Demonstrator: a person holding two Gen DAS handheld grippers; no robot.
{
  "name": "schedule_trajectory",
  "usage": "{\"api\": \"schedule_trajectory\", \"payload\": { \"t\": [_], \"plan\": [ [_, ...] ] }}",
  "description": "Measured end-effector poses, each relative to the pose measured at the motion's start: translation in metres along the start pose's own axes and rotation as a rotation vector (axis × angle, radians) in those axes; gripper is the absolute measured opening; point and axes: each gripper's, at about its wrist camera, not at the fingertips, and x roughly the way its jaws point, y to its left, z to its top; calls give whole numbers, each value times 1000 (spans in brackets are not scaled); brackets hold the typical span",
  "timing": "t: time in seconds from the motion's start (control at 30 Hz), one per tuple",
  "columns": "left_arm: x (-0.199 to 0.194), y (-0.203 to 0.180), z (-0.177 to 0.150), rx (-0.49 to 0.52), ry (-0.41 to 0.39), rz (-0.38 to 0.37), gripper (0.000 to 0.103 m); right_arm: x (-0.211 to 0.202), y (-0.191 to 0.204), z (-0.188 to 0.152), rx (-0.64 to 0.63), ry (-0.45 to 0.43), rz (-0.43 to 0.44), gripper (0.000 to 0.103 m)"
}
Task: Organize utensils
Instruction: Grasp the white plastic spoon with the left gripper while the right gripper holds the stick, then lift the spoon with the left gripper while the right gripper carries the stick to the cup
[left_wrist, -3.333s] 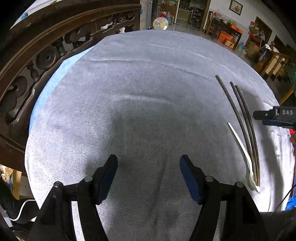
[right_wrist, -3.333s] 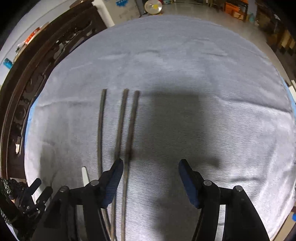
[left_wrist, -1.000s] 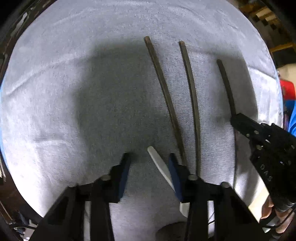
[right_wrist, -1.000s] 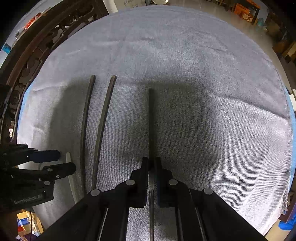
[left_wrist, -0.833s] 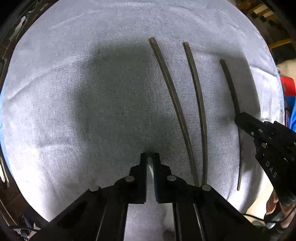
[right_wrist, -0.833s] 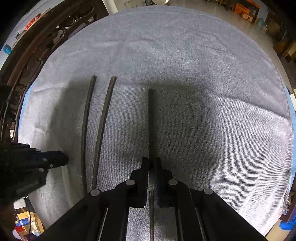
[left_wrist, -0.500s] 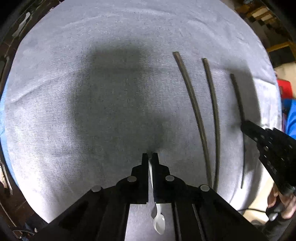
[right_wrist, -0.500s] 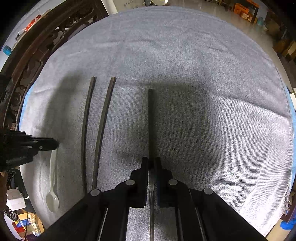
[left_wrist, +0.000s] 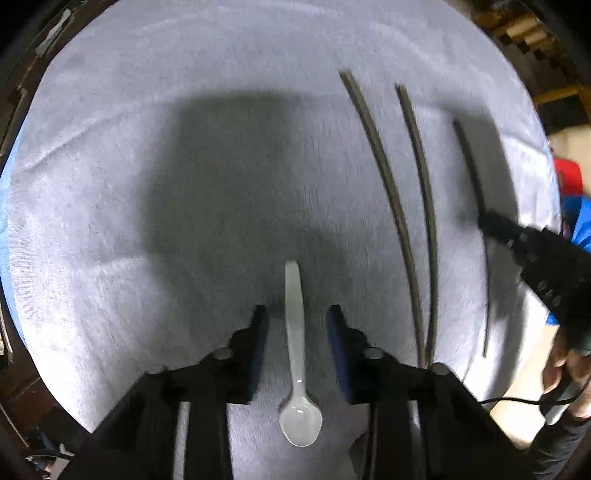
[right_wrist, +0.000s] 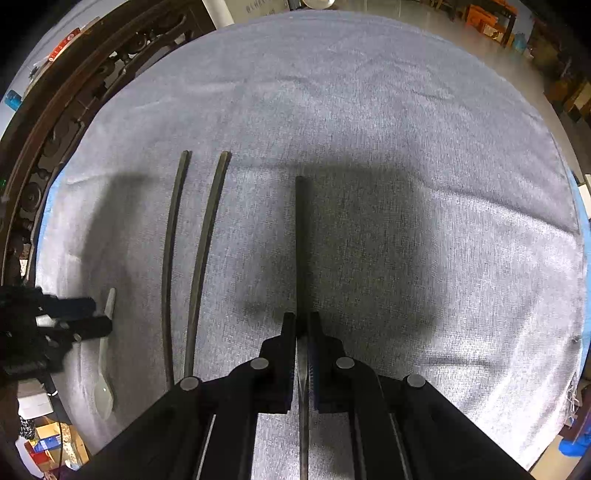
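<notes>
A white plastic spoon (left_wrist: 295, 343) lies on the grey cloth (left_wrist: 184, 184), handle pointing away, bowl toward me. My left gripper (left_wrist: 297, 314) is open with its jaws on either side of the spoon's handle, not gripping it. Two dark chopsticks (left_wrist: 388, 192) lie side by side to the right of the spoon. My right gripper (right_wrist: 303, 321) is shut on a third dark chopstick (right_wrist: 302, 240), which points straight ahead just over the cloth. In the right wrist view the spoon (right_wrist: 105, 354) and the left gripper (right_wrist: 88, 317) sit at the far left, with the two chopsticks (right_wrist: 199, 258) between.
A carved dark wooden chair back (right_wrist: 74, 92) curves along the table's left edge. The round table's cloth (right_wrist: 406, 110) stretches far ahead and right. Furniture and boxes (right_wrist: 491, 22) stand on the floor beyond.
My left gripper carried the spoon left, away from the chopsticks, then opened and let it go on the cloth. My right gripper stays shut on its chopstick.
</notes>
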Motion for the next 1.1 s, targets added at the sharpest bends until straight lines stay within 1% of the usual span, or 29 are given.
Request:
{"api": "schedule_trajectory", "payload": {
  "t": [0.03,0.07,0.1,0.17,0.2,0.27,0.37,0.4,0.47,0.6,0.8,0.97,1.1],
  "plan": [
    [7,-4,2,0,11,16,20,0,1,-1,-1,2,-3,8],
    [6,-10,-7,6,-5,35,14,0,2,-1,-2,4,-5,8],
    [7,-13,-9,10,1,48,11,0,2,-2,-2,5,-6,8],
    [8,-19,-12,22,0,60,11,1,4,-3,-2,10,-7,8],
    [7,-24,-4,31,1,63,10,2,4,-4,-1,12,-7,8],
    [4,-28,-2,54,1,63,10,2,4,-4,5,15,1,8],
    [-6,-26,3,65,-1,46,10,2,0,-9,21,24,26,8],
    [-11,-26,9,68,-3,52,10,1,-2,-10,22,32,35,8],
    [-13,-14,8,78,-6,58,10,1,-7,-11,29,44,47,9],
    [-16,-8,4,98,-20,65,10,2,-11,-13,42,54,57,7],
    [-22,-1,-6,93,-39,42,10,-1,-14,-19,56,57,66,7],
    [-29,8,-16,82,-60,17,10,-16,-18,-28,79,28,74,7],
    [-51,19,-33,52,-102,-28,10,-40,-22,-37,110,-31,97,7]
  ]
}}
